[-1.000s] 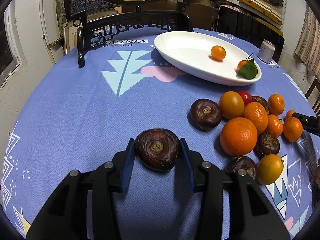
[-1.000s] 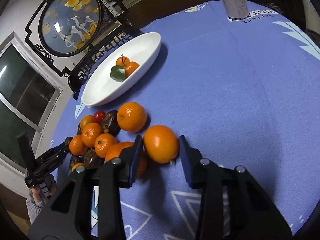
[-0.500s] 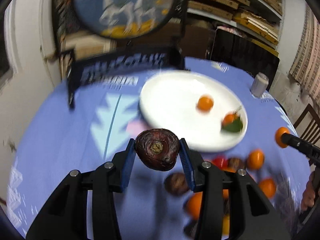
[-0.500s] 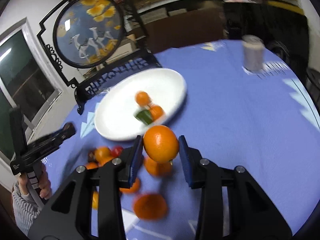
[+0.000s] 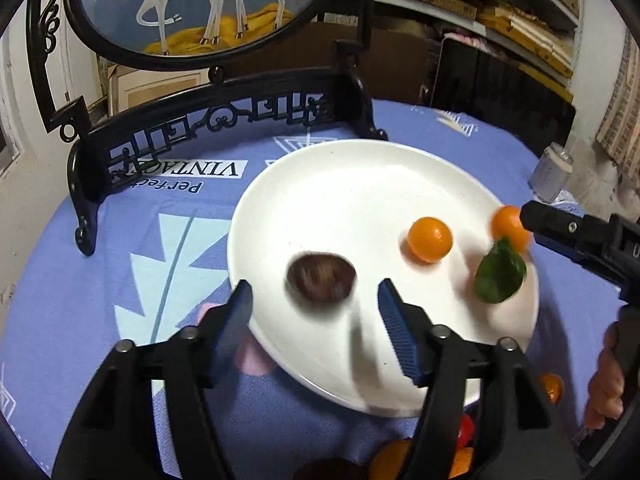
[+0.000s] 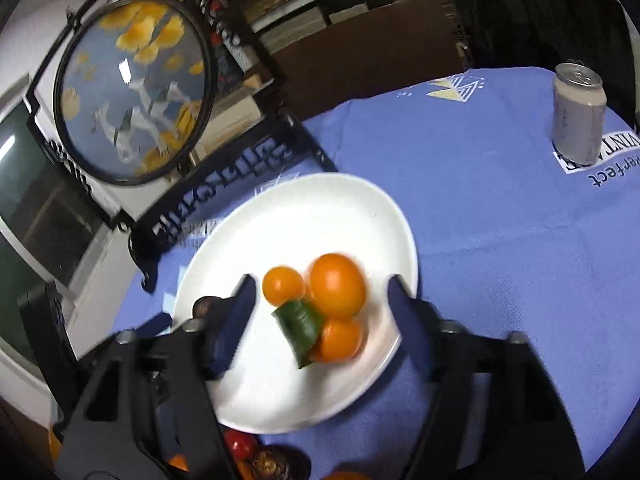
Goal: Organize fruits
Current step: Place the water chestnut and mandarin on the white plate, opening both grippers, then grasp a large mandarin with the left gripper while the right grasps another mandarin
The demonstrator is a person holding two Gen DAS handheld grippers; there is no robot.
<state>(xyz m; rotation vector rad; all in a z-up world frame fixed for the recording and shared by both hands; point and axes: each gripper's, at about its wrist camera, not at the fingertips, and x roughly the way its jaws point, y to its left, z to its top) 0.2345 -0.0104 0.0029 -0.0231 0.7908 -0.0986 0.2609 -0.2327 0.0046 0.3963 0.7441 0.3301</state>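
Observation:
My left gripper [image 5: 314, 300] is open above the near side of the white oval plate [image 5: 360, 184]. A dark brown water chestnut [image 5: 321, 277], blurred, lies on the plate between the spread fingers. A small orange [image 5: 430, 239] and another orange with a green leaf [image 5: 500, 276] sit on the plate's right. My right gripper [image 6: 320, 298] is open over the plate [image 6: 280, 240]. A large orange [image 6: 338, 290], blurred, lies between its fingers beside two small oranges and the leaf [image 6: 300, 324]. The right gripper's tip [image 5: 560, 228] shows in the left wrist view.
A black carved stand with a round painted screen [image 5: 208, 8] stands behind the plate. A drink can [image 6: 578, 114] stands at the far right on the blue tablecloth [image 6: 500, 220]. Leftover fruits [image 6: 264, 456] lie on the cloth below the plate.
Both grippers moved over the plate and opened. The water chestnut left the left gripper and the large orange left the right gripper; both now lie on the plate.

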